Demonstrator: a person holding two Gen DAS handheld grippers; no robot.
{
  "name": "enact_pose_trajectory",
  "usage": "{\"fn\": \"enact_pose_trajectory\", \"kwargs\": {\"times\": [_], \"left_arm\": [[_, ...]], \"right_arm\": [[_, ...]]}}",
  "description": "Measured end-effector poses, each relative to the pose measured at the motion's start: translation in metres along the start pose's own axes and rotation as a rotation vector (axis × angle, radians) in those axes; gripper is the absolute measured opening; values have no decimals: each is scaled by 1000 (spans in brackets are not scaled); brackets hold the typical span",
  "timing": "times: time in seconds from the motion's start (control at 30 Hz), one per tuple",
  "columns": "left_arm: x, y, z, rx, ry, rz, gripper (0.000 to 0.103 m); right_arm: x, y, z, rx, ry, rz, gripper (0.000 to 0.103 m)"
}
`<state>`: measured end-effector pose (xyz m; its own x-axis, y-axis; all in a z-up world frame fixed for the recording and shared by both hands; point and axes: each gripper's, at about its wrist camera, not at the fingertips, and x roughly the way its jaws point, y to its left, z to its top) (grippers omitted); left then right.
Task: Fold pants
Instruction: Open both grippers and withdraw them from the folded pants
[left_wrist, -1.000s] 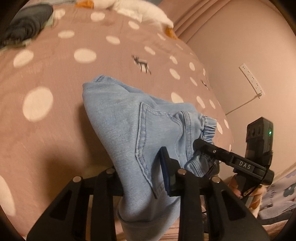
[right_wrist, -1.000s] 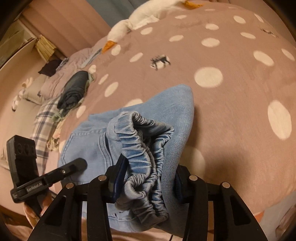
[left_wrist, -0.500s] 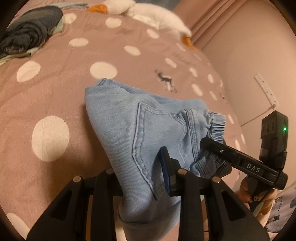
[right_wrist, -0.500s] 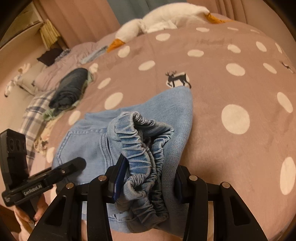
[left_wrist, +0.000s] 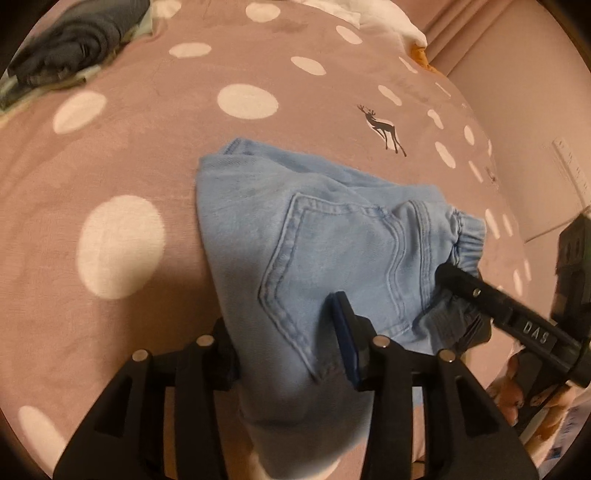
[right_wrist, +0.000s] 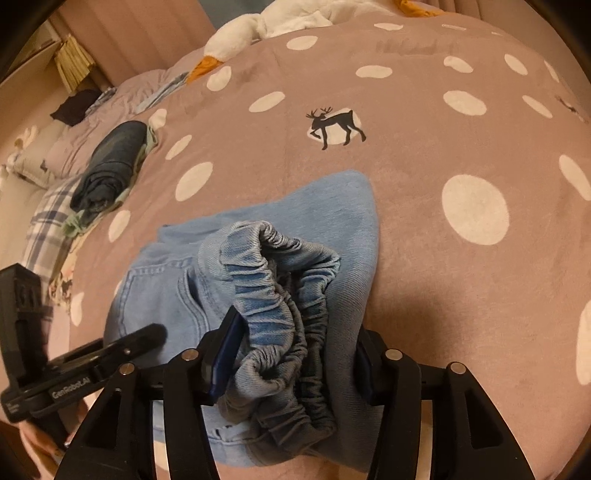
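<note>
Light blue denim pants (left_wrist: 295, 229) lie folded in a small bundle on the pink dotted bed cover (left_wrist: 147, 140). The back pocket faces up in the left wrist view. My left gripper (left_wrist: 284, 343) straddles the near pocket edge. Its jaws are opening and the cloth lies loose between them. My right gripper (right_wrist: 293, 354) straddles the bunched elastic waistband (right_wrist: 280, 295). Its jaws are opening too, and its pads are easing off the bunch. Each gripper shows in the other's view: the right one (left_wrist: 461, 284) at the waistband, the left one (right_wrist: 147, 336) on the pocket side.
A dark folded garment (right_wrist: 110, 166) lies on the bed's far left over checked cloth. A white goose plush (right_wrist: 258, 26) rests at the head of the bed. A wall with a socket strip (left_wrist: 569, 166) borders the bed on one side. The cover has a deer print (right_wrist: 336, 125).
Both grippers came forward and down with the pants, which now rest lower on the bed. Both pairs of fingers stand wider apart than before.
</note>
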<state>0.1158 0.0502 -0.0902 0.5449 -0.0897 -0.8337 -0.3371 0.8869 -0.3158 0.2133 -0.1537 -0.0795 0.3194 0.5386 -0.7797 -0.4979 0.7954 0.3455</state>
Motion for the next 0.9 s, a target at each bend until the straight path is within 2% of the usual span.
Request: {"fn": "enact_pose_trajectory", "kwargs": {"times": [0.03,0.13,0.17,0.23,0.3,0.4,0.47,0.57,0.77,0.9], "left_arm": [[-8,-3,-2,18,-1,23,48],[-29,-7,-5,36,-35,31,62],[-41,-8,-7,35,-66,24,65],[-62,-9,-7,34,-128,8,80],[-80,-12,-7,33,-183,-1,90],[-111,-17,-11,28,-285,-11,103],[-124,-21,-15,34,-323,-12,102],[-132,-27,-23,55,-330,1,102],[-125,-37,-33,69,-295,63,102],[-115,-37,-36,69,-252,62,102]], "right_arm": [[-3,0,-1,2,-4,-14,59],[-17,2,-2,-7,-38,-50,61],[-26,4,-3,-14,-67,-71,63],[-45,7,-5,-29,-132,-89,75],[-62,11,-7,-38,-182,-100,83],[-86,17,-11,-54,-242,-115,85],[-97,21,-15,-64,-269,-134,85],[-102,22,-19,-68,-288,-151,86],[-97,28,-28,-93,-271,-148,86],[-97,31,-34,-93,-257,-161,86]]}}
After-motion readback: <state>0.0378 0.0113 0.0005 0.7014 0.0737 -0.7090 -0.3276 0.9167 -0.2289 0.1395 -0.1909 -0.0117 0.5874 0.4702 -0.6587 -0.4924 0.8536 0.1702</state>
